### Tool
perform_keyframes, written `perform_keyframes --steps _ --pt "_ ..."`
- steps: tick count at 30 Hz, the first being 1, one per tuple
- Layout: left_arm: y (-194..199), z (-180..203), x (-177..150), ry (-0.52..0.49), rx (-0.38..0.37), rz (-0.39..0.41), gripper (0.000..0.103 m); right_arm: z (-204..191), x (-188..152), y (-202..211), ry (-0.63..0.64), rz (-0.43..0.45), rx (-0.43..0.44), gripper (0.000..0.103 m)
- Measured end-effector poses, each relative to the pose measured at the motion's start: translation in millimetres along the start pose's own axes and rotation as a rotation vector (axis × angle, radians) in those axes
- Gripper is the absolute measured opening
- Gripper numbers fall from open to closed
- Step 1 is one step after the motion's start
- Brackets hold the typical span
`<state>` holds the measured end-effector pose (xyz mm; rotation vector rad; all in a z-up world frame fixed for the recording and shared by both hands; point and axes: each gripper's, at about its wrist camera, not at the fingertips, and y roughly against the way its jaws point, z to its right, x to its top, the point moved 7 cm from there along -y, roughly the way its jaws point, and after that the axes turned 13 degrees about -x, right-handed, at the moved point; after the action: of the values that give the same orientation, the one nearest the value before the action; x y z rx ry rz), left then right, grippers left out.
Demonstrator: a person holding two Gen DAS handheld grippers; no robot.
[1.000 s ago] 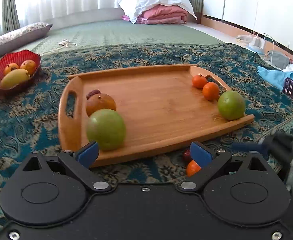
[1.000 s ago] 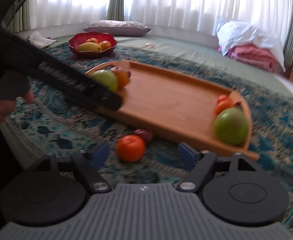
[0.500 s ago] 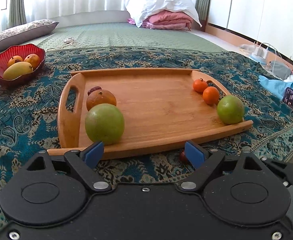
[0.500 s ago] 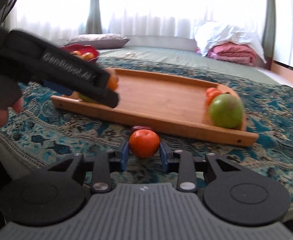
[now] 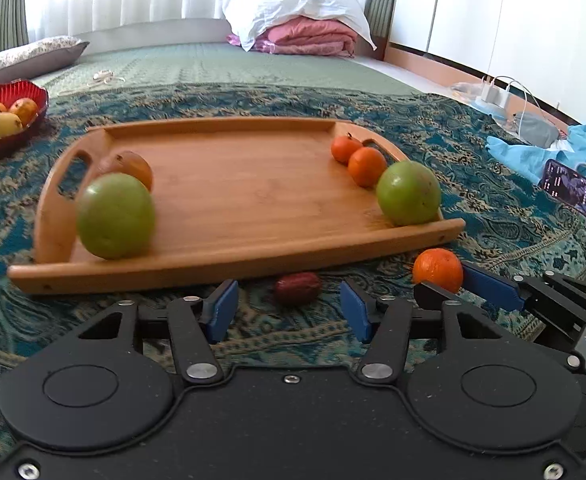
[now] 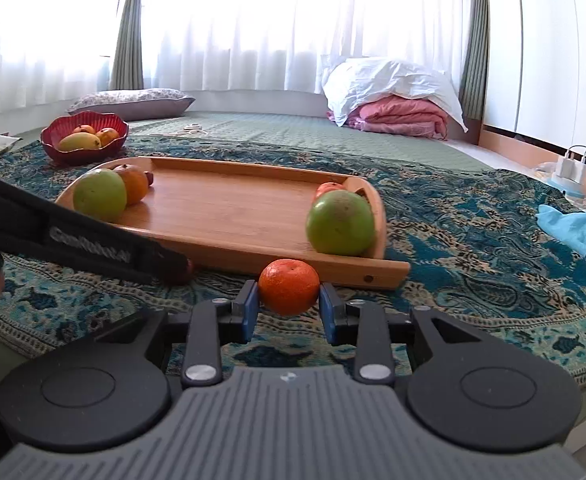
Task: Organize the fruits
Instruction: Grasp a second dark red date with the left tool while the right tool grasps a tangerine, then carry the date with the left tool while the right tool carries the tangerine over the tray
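Observation:
A wooden tray (image 5: 245, 184) (image 6: 229, 208) lies on the patterned rug. It holds a green apple (image 5: 115, 216) and a brownish orange fruit (image 5: 131, 166) at its left end, and two small oranges (image 5: 367, 166) and a green apple (image 5: 408, 193) (image 6: 340, 222) at its right end. My right gripper (image 6: 289, 308) is shut on a small orange (image 6: 289, 286) (image 5: 437, 270) in front of the tray's near right corner. My left gripper (image 5: 289, 310) is open, with a dark red date (image 5: 297, 287) on the rug between its fingers.
A red bowl (image 6: 85, 138) (image 5: 11, 98) of mango and other fruit stands far left on the rug. A phone (image 5: 575, 194), blue cloth (image 5: 541, 152) and chargers (image 5: 495, 94) lie at the right. Folded bedding (image 6: 393, 96) and a pillow (image 6: 131, 100) sit behind.
My right gripper closed on the small orange and carried it rightward to the tray's near right corner. My left gripper narrowed and moved in around the red date.

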<state>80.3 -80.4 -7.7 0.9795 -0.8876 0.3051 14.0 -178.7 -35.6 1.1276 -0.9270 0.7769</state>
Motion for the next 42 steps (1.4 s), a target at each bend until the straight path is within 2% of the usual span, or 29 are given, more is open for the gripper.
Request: perform_keyframes --steps 5,9,18,30,42 --pt "-13.7 6.2 -2.6 0.006 0.026 0.002 0.047 4.5 -1.0 -3.6 -0.008 -0.001 -0.004 0.038" --pt "-21.7 8.2 -3.0 -0.004 0.044 0.004 0.037 4.5 -1.6 -3.4 -0.011 0.002 -0.002 0.038" --pt "-30.3 6.2 -2.4 0.005 0.058 0.008 0.029 2.0 -2.1 -7.1 -0.017 -0.003 0.003 0.038" --pt "-19.2 10.2 2.3 -0.016 0.054 0.052 0.028 0.3 4.5 -8.0 -0.025 0.011 0.006 0.038" --pt "10.0 5.6 27.4 -0.053 0.089 0.125 0.028 -2.6 23.5 -6.2 -0.031 0.059 0.019 0.038"
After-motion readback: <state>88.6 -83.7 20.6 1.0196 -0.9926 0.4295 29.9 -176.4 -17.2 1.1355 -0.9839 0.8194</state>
